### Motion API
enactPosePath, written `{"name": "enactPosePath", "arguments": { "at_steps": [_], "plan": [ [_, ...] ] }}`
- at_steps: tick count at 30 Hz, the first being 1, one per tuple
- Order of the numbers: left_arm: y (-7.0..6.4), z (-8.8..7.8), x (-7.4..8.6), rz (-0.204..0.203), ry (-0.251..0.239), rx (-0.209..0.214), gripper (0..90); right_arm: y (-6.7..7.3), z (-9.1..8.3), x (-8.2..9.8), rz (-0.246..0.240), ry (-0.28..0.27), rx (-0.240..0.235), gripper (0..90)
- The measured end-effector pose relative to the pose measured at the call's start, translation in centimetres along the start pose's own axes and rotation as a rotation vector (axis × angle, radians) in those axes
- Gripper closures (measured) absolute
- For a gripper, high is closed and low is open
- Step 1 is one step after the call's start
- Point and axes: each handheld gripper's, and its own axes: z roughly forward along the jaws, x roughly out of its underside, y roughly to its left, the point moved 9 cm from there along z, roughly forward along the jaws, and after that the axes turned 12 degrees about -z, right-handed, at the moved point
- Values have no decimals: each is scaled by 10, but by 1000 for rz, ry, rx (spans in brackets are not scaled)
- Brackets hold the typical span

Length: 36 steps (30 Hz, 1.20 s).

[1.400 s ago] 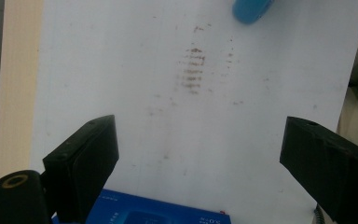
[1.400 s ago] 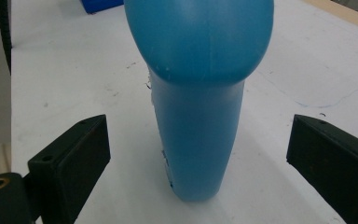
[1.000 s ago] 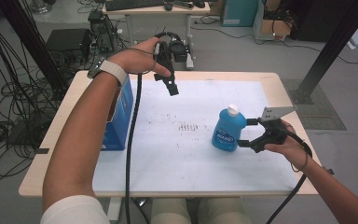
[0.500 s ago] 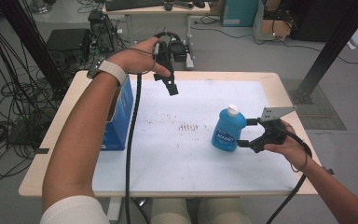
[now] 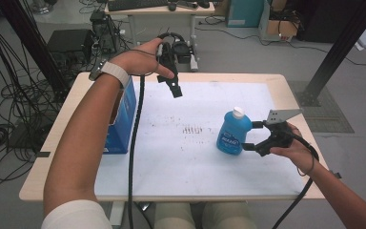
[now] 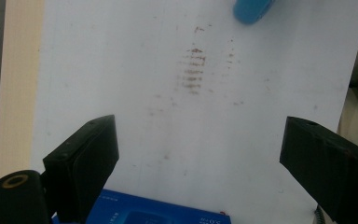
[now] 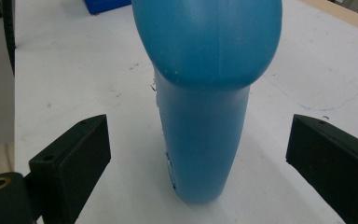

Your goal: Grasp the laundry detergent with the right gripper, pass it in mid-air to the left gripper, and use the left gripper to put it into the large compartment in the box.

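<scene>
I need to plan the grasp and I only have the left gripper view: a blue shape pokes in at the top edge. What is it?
Observer: A blue bottle with a white cap, standing upright on the white table.
Operator: Is the right gripper on it?
Observer: The right gripper has the bottle between its open jaws, with a gap on each side.
Operator: And the blue thing at my bottom edge?
Observer: A blue box standing at the table's left side, beneath the left forearm.
</scene>
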Motion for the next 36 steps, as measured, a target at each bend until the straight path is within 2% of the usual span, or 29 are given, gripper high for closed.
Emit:
{"name": "enactPosePath", "arguments": {
  "at_steps": [11, 36],
  "plan": [
    [0, 1, 2, -1, 7, 3, 119, -1, 1, -1, -13, -6, 3, 65],
    [1, 1, 3, -5, 4, 3, 119, -1, 1, -1, -10, -7, 1, 65]
  ]
}}
